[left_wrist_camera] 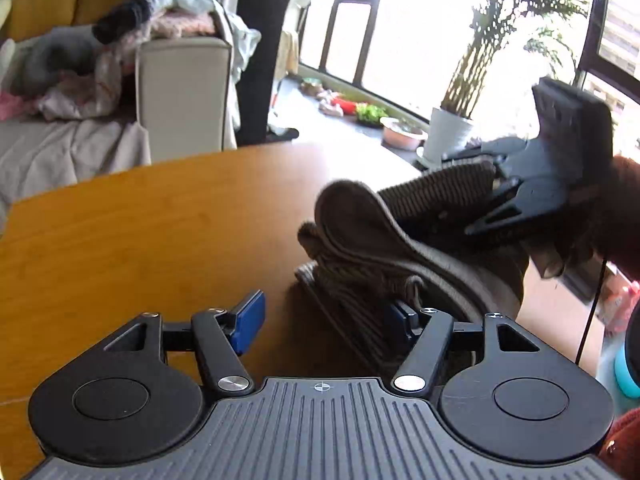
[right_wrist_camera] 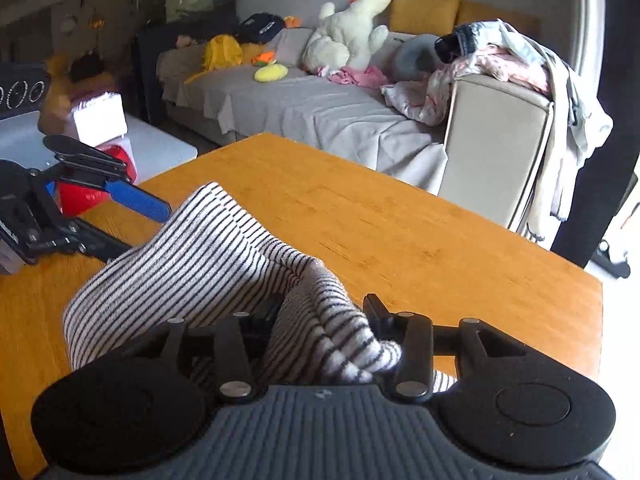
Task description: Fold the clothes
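One striped garment (right_wrist_camera: 208, 256), bunched and lifted above the wooden table (right_wrist_camera: 400, 240), hanging between the two grippers. In the right wrist view the right gripper (right_wrist_camera: 324, 320) has cloth packed between its fingers, both tips partly buried in folds; looks clamped on the garment. The fabric drapes forward and left from it, blocking the near-left part of the tabletop.

Left gripper (left_wrist_camera: 332, 312) in its own view: fingers well apart, left blue pad (left_wrist_camera: 250, 320) bare with nothing against it, right pad mostly covered by fabric that hangs against it. The garment (left_wrist_camera: 360, 240) sits ahead and to the right of this gripper, backlit and dark, stripes barely readable. The other gripper is ahead-right, gripping the upper end of the cloth; a hand in a rust-brown sleeve (left_wrist_camera: 624, 208) holds it, cut off at the frame edge.

From the right wrist view the left gripper (right_wrist_camera: 120, 208) is far left, one blue finger (right_wrist_camera: 136, 200) touching or just beside the cloth edge; its second finger is hard to tell apart from the dark linkage.

Around: sofa (right_wrist_camera: 320, 108) beyond the table with one white plush toy (right_wrist_camera: 352, 32), yellow cushions, and a heap of clothes (right_wrist_camera: 500, 60) on its arm. One potted plant (left_wrist_camera: 472, 92) ahead-right by the bright window (left_wrist_camera: 400, 32), washed out. Red object (right_wrist_camera: 88, 196) behind the left gripper, partly hidden, unidentifiable. Teal item at lower right of the left wrist view, cut off.
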The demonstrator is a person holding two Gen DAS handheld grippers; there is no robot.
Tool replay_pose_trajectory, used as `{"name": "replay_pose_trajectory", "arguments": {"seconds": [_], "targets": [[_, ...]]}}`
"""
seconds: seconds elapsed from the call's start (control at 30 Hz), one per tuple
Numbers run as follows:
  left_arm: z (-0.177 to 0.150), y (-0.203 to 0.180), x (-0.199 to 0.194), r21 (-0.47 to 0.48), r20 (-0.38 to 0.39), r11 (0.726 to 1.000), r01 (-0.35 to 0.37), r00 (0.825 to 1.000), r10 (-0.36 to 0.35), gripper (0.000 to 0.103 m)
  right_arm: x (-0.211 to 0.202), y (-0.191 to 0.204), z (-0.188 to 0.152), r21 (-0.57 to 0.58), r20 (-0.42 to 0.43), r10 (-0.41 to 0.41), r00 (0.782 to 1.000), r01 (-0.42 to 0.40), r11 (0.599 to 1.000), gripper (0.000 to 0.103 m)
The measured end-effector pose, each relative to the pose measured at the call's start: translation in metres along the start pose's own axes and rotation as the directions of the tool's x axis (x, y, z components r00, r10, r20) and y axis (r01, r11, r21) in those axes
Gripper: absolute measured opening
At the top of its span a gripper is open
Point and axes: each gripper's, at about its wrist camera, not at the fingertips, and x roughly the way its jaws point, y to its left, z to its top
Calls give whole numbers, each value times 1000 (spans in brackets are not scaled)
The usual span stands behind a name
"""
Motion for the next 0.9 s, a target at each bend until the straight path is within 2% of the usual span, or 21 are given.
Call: {"name": "replay_pose_trajectory", "arguments": {"seconds": [0.1,0.13,0.23,0.3,0.37,0.4,0.43,0.47,0.53,0.67,0.73,0.9], "targets": [[21,-16,-13,17,103,998,64,992,-65,77,-11,-2,-5,49,36,-11,999,9,999,46],[26,-24,-10,29,114,995,94,989,-96,79,-18,0,-4,55,52,-34,998,31,998,52],[32,-52,8,82,98,986,147,983,-155,80,-44,4,-2,71,130,-100,987,91,993,57],[31,-68,28,140,80,984,113,989,-125,83,-68,8,-4,79,214,-179,960,166,983,58],[29,-71,46,158,52,983,98,993,-107,83,-85,10,-6,97,274,-245,930,227,969,56],[27,-68,54,149,30,985,82,996,-87,82,-91,9,-7,116,283,-279,918,256,960,49],[24,-65,62,138,8,988,63,998,-65,81,-91,8,-9,120,268,-294,917,271,955,43],[22,-60,70,129,-15,991,44,999,-43,76,-84,7,-13,115,245,-311,918,291,950,43],[16,-51,82,102,-57,994,30,998,-24,78,-72,3,-20,104,198,-345,918,330,938,43],[12,-46,81,75,-67,997,26,998,-21,78,-25,-17,-40,181,55,-328,943,314,932,43],[12,-46,78,81,-66,997,11,998,-6,78,-14,-24,-46,222,65,-324,944,303,927,43],[10,-50,71,84,-70,996,10,998,-4,79,-51,-14,-68,363,54,-301,952,262,894,45]]}}
